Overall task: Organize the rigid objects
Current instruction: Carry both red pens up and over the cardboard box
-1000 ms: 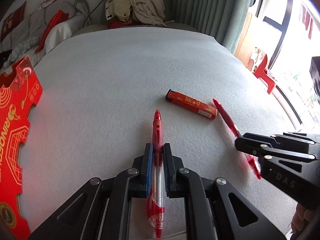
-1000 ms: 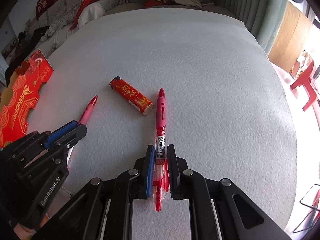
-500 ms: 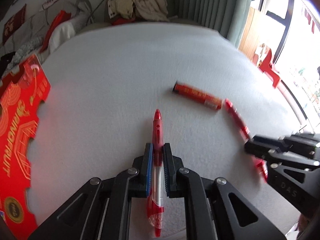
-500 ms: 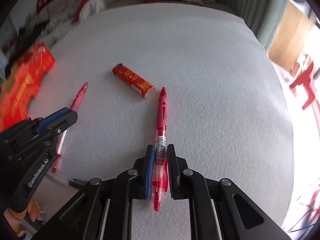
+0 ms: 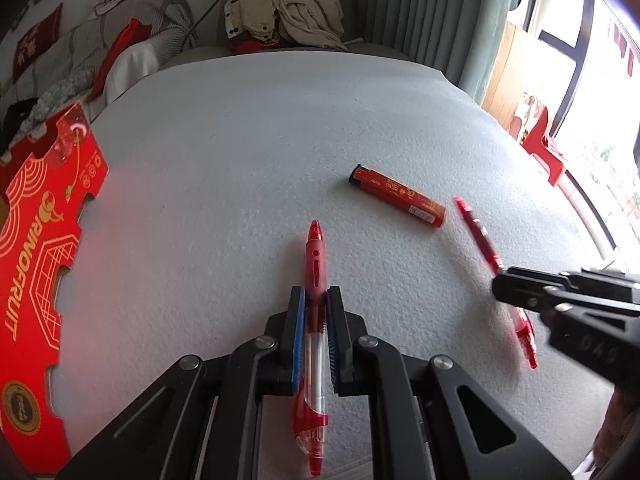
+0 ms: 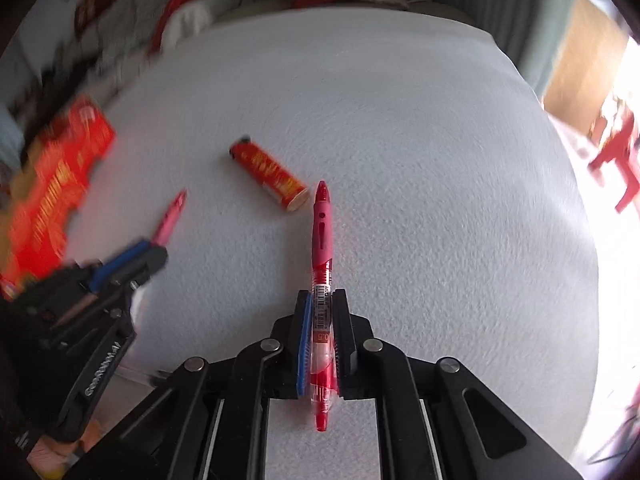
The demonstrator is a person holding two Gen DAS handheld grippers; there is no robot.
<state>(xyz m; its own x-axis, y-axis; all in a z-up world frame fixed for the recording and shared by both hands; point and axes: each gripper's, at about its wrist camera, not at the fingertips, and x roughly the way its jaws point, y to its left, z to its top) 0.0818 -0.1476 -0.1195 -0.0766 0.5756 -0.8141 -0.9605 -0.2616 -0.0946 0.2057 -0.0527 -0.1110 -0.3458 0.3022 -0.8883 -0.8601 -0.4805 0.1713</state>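
Observation:
My left gripper [image 5: 316, 300] is shut on a red pen [image 5: 314, 264] that points forward over the white foam table [image 5: 240, 152]. My right gripper [image 6: 322, 304] is shut on a second red pen [image 6: 322, 232], also pointing forward. A red lighter [image 5: 398, 195] lies on the table ahead, between the two pen tips; it also shows in the right wrist view [image 6: 269, 173]. In the left wrist view the right gripper [image 5: 504, 286] comes in from the right with its pen [image 5: 478, 236]. In the right wrist view the left gripper [image 6: 154, 254] comes in from the left with its pen [image 6: 170, 220].
A red cardboard box [image 5: 36, 248] stands at the table's left edge. Clothes [image 5: 284, 12] are piled beyond the far edge, with bedding at the far left. A curtain and window are at the right, with a red stool [image 5: 540, 144] on the floor.
Both grippers have lifted and drawn back slightly with their pens still held. The right wrist view is now blurred from motion. The lighter has not moved.

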